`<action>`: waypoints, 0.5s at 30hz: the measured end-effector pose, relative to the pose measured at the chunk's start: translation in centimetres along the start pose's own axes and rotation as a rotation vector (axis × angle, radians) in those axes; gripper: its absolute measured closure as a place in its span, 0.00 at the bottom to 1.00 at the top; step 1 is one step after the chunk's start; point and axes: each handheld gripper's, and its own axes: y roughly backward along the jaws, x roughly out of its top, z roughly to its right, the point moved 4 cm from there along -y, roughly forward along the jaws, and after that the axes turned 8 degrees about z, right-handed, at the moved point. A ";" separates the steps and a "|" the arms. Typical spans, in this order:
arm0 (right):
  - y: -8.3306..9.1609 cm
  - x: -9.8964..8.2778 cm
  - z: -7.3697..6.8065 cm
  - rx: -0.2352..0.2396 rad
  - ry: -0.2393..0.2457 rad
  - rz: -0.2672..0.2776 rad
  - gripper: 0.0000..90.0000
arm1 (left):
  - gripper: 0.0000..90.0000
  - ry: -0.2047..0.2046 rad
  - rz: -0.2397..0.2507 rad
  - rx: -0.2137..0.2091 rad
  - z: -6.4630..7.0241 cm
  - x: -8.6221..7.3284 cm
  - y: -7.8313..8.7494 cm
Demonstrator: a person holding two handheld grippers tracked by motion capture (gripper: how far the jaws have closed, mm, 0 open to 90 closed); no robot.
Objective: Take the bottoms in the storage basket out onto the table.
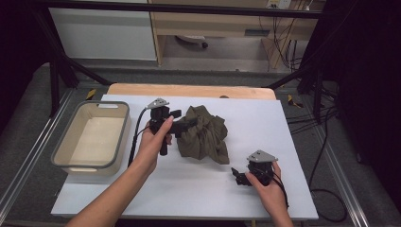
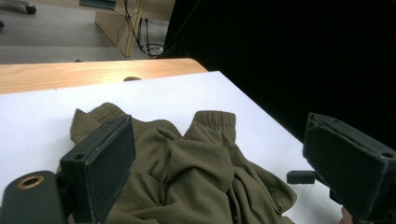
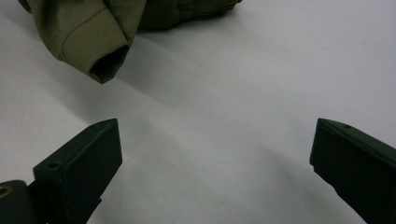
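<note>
A crumpled olive-green garment (image 1: 204, 136) lies in the middle of the white table (image 1: 265, 123). My left gripper (image 1: 182, 119) is at its left edge, pointing right into the cloth. In the left gripper view the gripper (image 2: 219, 140) stands open, with the garment (image 2: 196, 177) spread low between and beyond the jaws; the pads do not press on it. My right gripper (image 1: 237, 176) rests near the front right of the table, aimed left. It is open (image 3: 215, 140) over bare table, with a sleeve cuff (image 3: 95, 46) a short way ahead of it.
A grey-rimmed, empty tub (image 1: 91, 137) stands at the table's left edge. A wooden strip (image 1: 189, 90) runs along the far edge. Cables (image 1: 326, 156) trail off on the floor to the right.
</note>
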 end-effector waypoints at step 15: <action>0.0 0.0 0.1 0.000 0.000 -0.002 0.03 | 0.09 -0.019 0.020 0.028 -0.6 1.4 1.5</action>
